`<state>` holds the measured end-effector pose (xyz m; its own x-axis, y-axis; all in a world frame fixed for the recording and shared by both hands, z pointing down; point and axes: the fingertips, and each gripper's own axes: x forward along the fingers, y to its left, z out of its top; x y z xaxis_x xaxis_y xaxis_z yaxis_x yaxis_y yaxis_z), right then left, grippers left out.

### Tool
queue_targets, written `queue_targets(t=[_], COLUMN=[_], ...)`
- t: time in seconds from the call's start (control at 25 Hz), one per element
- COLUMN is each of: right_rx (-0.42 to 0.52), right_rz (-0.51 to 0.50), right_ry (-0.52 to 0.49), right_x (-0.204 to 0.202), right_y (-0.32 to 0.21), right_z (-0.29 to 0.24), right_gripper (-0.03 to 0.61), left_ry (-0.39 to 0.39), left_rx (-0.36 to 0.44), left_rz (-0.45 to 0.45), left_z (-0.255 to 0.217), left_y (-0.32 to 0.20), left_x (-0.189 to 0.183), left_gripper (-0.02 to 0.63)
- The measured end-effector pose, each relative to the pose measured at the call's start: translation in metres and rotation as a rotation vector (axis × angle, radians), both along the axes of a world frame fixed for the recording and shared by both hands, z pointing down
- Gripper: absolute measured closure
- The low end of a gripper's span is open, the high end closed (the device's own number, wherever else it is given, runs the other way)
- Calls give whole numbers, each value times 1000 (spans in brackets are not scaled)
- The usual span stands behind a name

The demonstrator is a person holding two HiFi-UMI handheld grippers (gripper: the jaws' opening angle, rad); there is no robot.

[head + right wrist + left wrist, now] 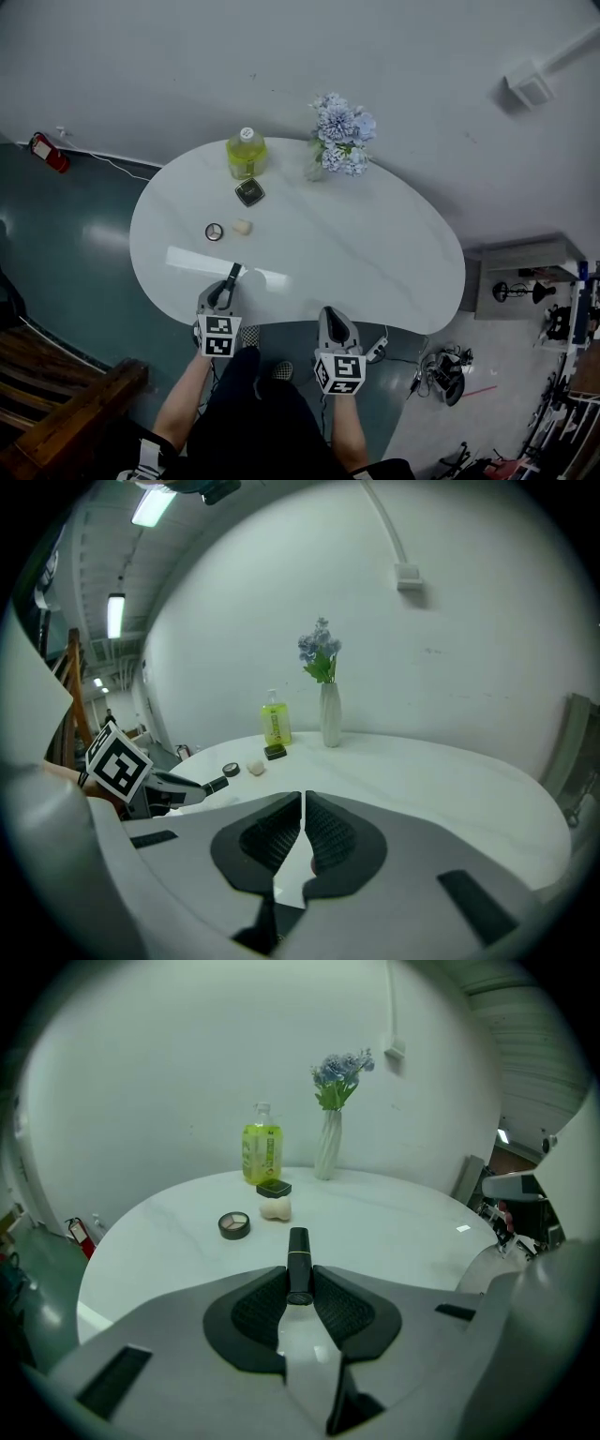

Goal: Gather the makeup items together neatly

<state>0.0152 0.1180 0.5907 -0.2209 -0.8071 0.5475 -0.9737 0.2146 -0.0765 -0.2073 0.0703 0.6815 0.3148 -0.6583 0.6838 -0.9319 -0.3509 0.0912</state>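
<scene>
Starting at my left, my left gripper [225,292] hangs over the near left edge of the white table [375,253], its two pads pinching the rear end of a slim black makeup tube [232,278]. In the left gripper view the tube [299,1265] lies straight along the line of the jaws, long axis running away from me. Its free end sticks out past the fingertips and points towards the small group farther out on the table. From the head view that same axis leans a little to the right as it goes away from me. Beyond the tip and well apart from it sits a round open compact [215,232], with a beige sponge [243,227] just beside it on the right. Farther back lies a square black case [248,192], and behind that stands a yellow-green bottle [247,153], upright near the far edge. To the right of the bottle stands a vase of pale blue flowers [339,145]. On my right, the right gripper [333,316] hovers off the near edge of the table. In the right gripper view its pads are pressed together with nothing between them.
</scene>
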Motion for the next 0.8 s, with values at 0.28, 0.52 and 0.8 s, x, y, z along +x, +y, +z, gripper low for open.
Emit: queue_targets(t=[0.28,0.52,0.8], right_rx=[51,118,178], right_rz=[42,94,173], right_ry=[13,38,38], right_x=[14,37,81], right_y=[6,12,17], right_z=[-25,-54,-76], right_gripper=[541,541,541], left_ry=[27,53,88], left_rx=[80,142,223], left_rz=[40,111,235], left_z=[-43,-80,-125], left_y=[-10,-12,-13], left_x=[19,55,122], left_gripper=[515,515,515])
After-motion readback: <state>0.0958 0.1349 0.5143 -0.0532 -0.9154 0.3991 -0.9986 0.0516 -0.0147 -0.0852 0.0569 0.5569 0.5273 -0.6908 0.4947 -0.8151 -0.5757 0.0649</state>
